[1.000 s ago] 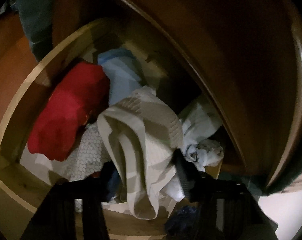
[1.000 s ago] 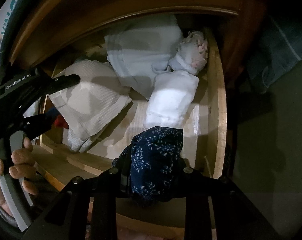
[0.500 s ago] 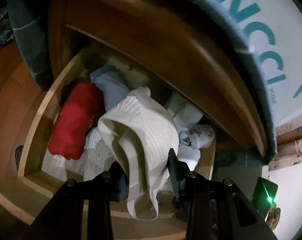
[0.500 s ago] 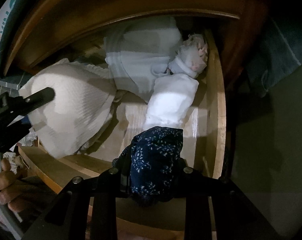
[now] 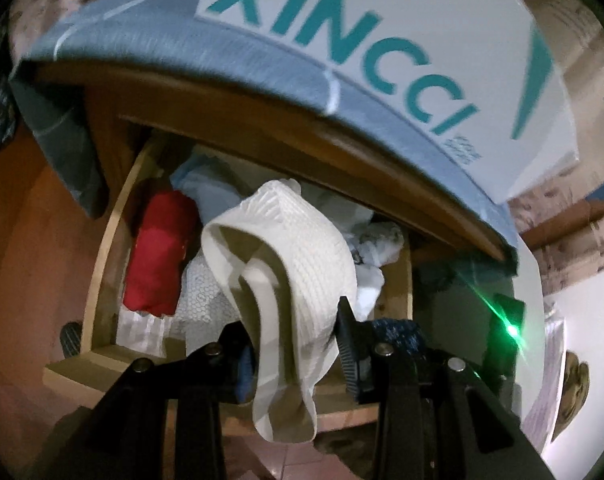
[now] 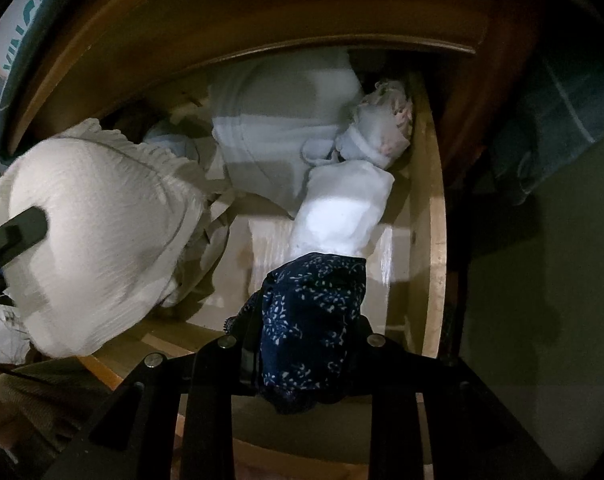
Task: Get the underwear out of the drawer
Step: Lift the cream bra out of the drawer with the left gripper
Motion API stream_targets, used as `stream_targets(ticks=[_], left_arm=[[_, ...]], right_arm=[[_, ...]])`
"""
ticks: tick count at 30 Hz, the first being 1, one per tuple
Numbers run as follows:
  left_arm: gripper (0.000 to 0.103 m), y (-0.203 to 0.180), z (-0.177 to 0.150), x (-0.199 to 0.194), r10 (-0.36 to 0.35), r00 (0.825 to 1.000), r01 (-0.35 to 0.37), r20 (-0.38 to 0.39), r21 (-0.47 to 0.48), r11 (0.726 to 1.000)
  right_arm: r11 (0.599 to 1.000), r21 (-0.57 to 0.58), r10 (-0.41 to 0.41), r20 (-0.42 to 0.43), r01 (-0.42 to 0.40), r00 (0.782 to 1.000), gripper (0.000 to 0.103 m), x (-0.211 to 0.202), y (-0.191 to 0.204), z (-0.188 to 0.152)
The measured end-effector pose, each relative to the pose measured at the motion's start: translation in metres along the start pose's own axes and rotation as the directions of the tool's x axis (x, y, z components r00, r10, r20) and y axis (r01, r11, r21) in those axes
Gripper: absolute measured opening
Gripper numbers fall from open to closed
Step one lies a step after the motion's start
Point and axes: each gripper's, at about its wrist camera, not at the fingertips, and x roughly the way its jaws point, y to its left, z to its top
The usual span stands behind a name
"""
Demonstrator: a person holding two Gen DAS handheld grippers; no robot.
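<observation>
1. In the left wrist view, a red garment (image 5: 158, 256) is seen at left of centre, lying in the open drawer (image 5: 102, 248).
2. Just right of it, cream underwear (image 5: 290, 264) is clamped between the jaws of the left gripper (image 5: 298, 344); it hangs in the middle of the frame, above the drawer's front edge, with its loose end dangling at bottom centre.
3. Pale clothes (image 5: 370, 248) are seen behind it in the drawer, right of centre.
4. A printed box (image 5: 382, 40) fills the upper right.
5. In the right wrist view, the cream underwear (image 6: 98, 240) fills the left side, raised over the drawer's left front corner.
6. White folded clothes (image 6: 286, 128) lie at upper centre in the drawer (image 6: 434, 240).
7. At lower centre, navy patterned underwear (image 6: 310, 320) is gripped tightly by the right gripper (image 6: 302, 344), above the drawer's front.
</observation>
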Motion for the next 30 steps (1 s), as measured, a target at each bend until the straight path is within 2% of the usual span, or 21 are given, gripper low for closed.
stream_targets(ticks=[9,14,25,30], left_arm=[[0.035,-0.013,-0.006,-0.035,0.013,0.999,-0.016,0.034,0.087,0.996],[0.035,-0.026,-0.013,-0.054,0.036,0.998,-0.045,0.053,0.177,0.983],[0.035,-0.059,-0.019,-0.112,0.002,0.993,-0.039,0.117,0.316,0.948],[0.035,-0.073,-0.013,-0.15,-0.032,0.989,-0.019,0.144,0.337,0.941]], right_arm=[[1.0,0.007,0.003,0.007,-0.003,1.0,0.025,0.0,0.001,0.003],[1.0,0.009,-0.002,0.006,0.002,1.0,0.025,-0.001,0.0,0.003],[1.0,0.027,-0.012,0.01,0.011,1.0,0.025,0.0,-0.002,0.005],[0.999,0.036,-0.01,0.015,0.009,1.0,0.025,-0.001,-0.003,0.006]])
